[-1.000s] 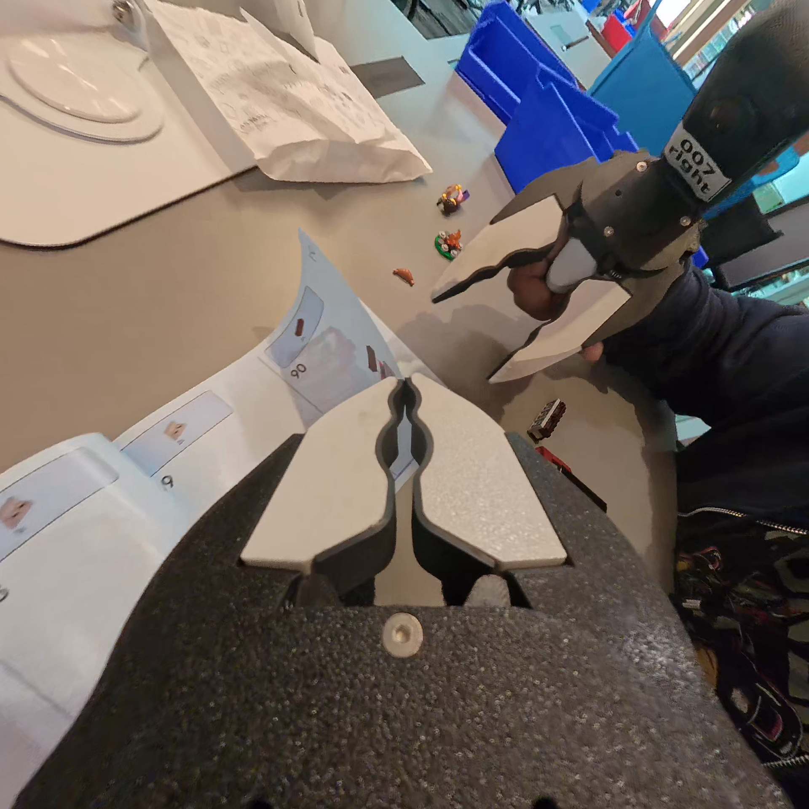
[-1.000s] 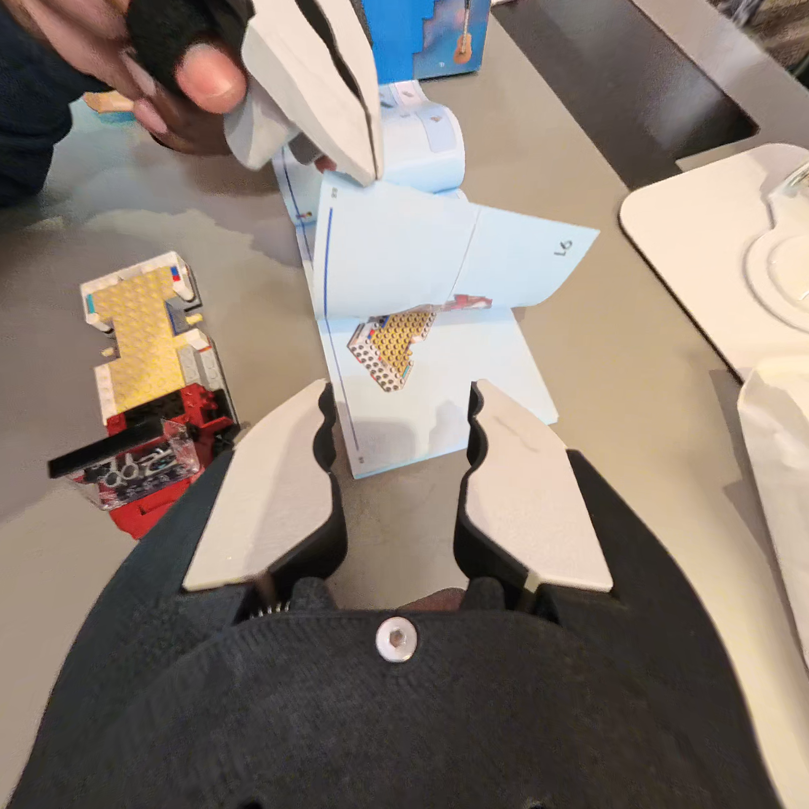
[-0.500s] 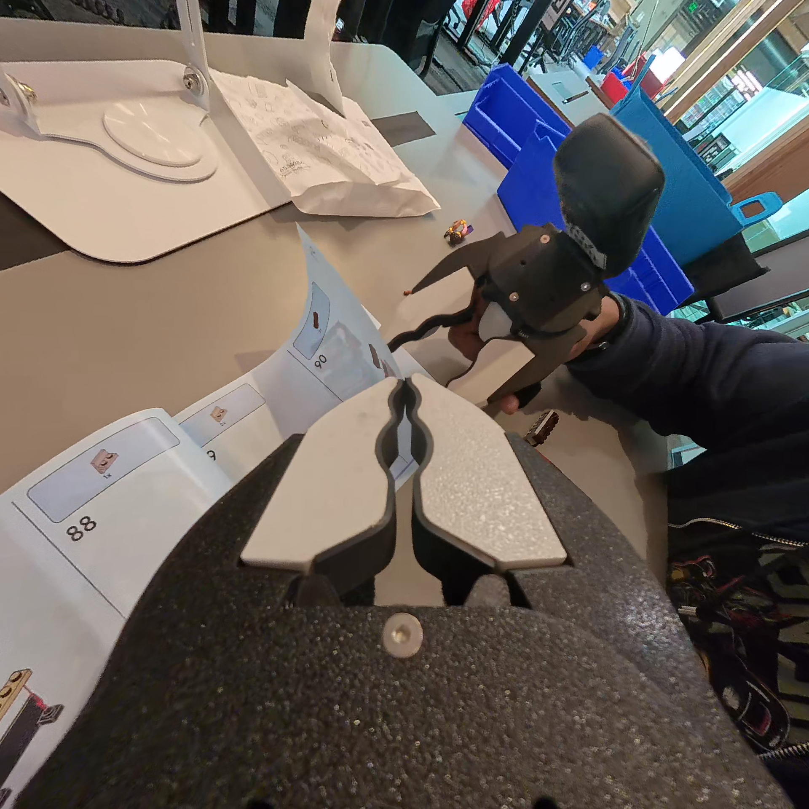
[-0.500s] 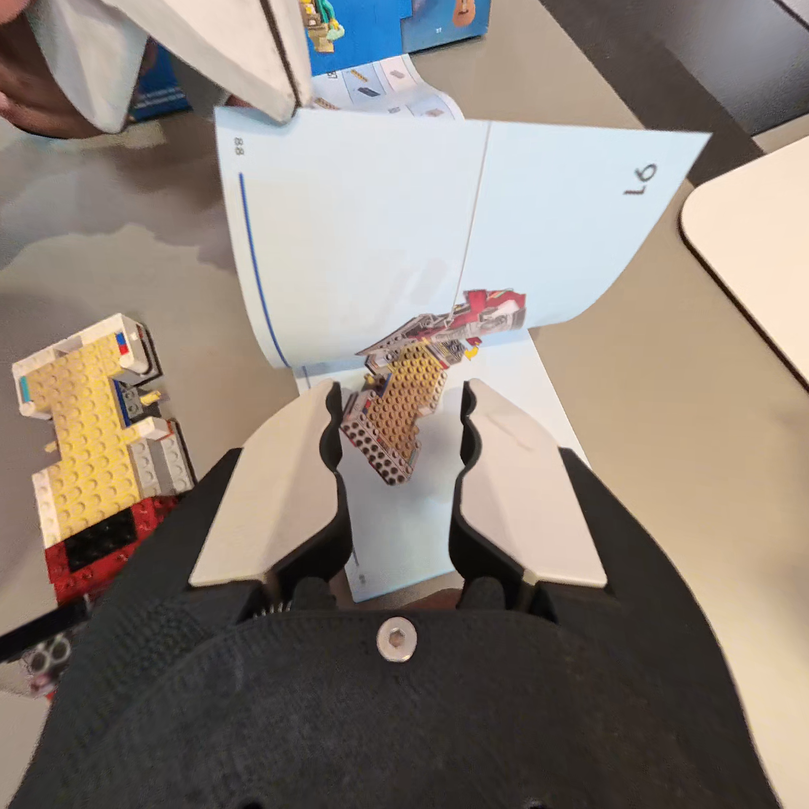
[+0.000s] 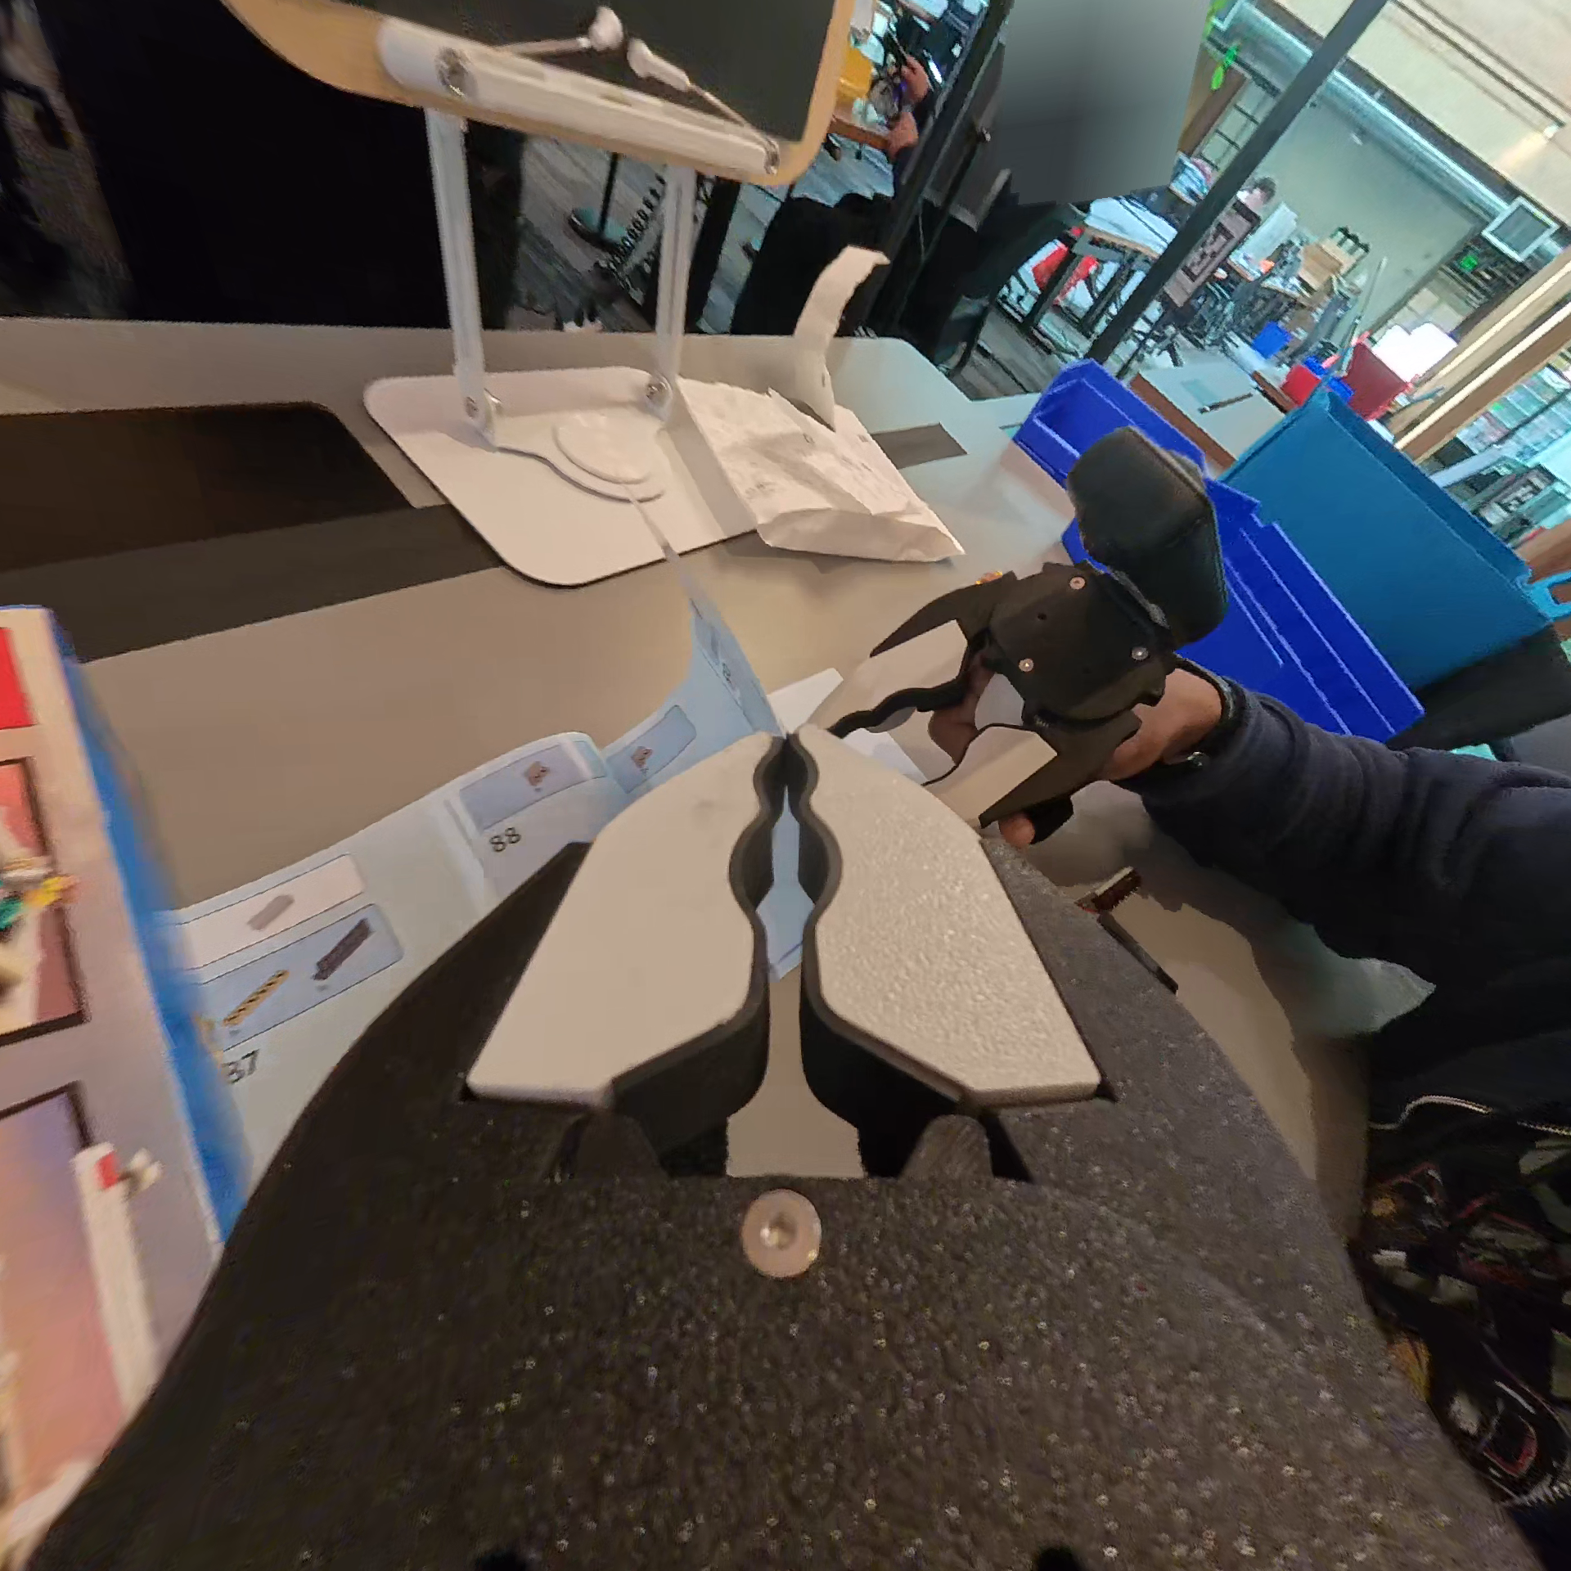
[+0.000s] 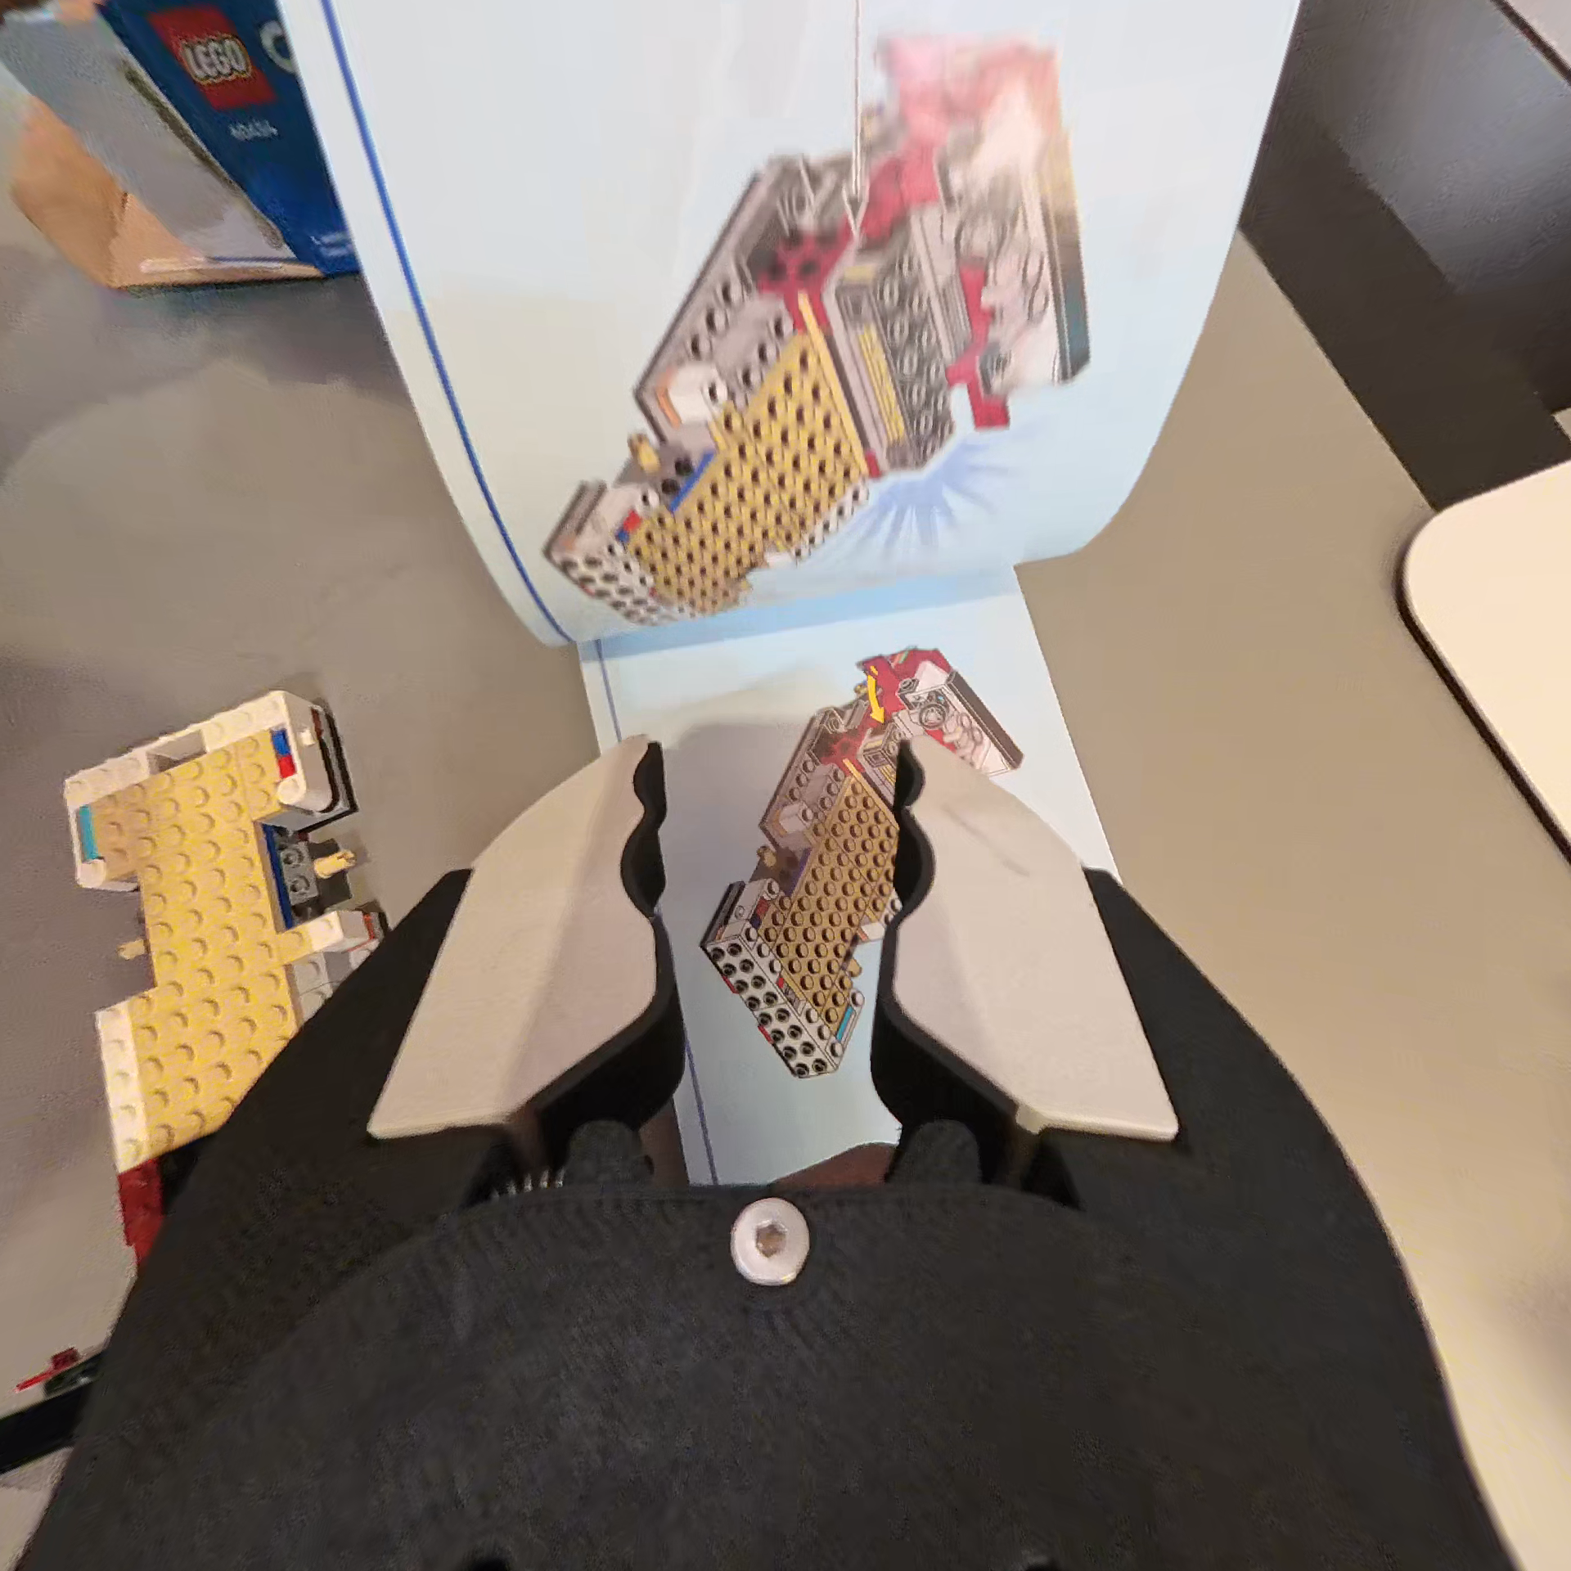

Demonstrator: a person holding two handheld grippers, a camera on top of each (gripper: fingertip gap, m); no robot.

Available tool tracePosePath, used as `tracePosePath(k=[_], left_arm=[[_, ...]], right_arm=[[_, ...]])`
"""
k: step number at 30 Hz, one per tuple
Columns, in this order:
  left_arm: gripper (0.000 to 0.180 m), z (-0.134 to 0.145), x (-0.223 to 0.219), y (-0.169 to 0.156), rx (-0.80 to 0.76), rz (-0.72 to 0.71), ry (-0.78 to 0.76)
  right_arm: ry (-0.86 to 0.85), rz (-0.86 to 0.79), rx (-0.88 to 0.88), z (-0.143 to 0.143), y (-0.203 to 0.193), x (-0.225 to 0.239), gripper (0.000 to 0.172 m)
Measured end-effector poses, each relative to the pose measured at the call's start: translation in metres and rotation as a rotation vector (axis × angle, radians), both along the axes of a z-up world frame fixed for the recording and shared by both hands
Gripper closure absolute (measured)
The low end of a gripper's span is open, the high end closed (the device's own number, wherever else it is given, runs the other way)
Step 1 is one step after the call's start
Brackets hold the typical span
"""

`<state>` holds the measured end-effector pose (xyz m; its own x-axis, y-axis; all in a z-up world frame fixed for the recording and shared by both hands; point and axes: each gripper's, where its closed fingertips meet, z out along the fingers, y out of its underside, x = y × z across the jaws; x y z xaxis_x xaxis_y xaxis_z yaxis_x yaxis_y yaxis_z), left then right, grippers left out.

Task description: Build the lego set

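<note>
My left gripper [image 5: 786,748] is shut on the edge of a light blue page [image 5: 723,672] of an open instruction booklet [image 5: 527,791] and holds it raised and curled over. That page fills the top of the right wrist view [image 6: 808,297]. My right gripper [image 6: 778,757] is open and empty, with its fingers over the booklet's flat lower page [image 6: 765,697], which bears a printed model picture. The right gripper also shows in the left wrist view [image 5: 914,740], held by a hand in a dark sleeve. A yellow, white and red brick model [image 6: 195,918] lies to its left.
A blue toy box [image 6: 229,144] stands beyond the model and also shows at the left [image 5: 76,935]. A white stand base [image 5: 544,476], a white paper bag [image 5: 816,484] and blue bins [image 5: 1275,595] lie farther back. A small dark brick piece [image 5: 1109,891] lies near the sleeve. Left tips to right tips: about 15 cm.
My left gripper has stayed shut on the page and lifted it higher, turning it over. My right gripper has moved forward over the lower page, its jaws slightly narrower than a second ago.
</note>
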<state>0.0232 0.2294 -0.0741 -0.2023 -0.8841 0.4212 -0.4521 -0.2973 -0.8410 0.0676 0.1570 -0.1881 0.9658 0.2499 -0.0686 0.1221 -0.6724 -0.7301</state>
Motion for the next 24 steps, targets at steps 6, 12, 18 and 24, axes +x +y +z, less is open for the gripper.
tracePosePath(k=[6,12,18,24], left_arm=[[0.180,-0.006,-0.025,0.040,0.071,0.138,0.020],[0.180,-0.032,-0.042,0.068,0.202,0.227,0.131],[0.166,-0.028,-0.049,0.074,0.280,0.271,0.145],[0.159,-0.028,-0.062,0.081,0.347,0.322,0.154]], right_arm=[[-0.016,0.035,0.003,0.001,0.019,-0.009,0.120],[-0.039,0.066,0.009,0.004,0.037,-0.017,0.120],[-0.048,0.083,0.005,0.003,0.041,-0.023,0.120],[-0.064,0.092,0.001,0.001,0.040,-0.028,0.120]])
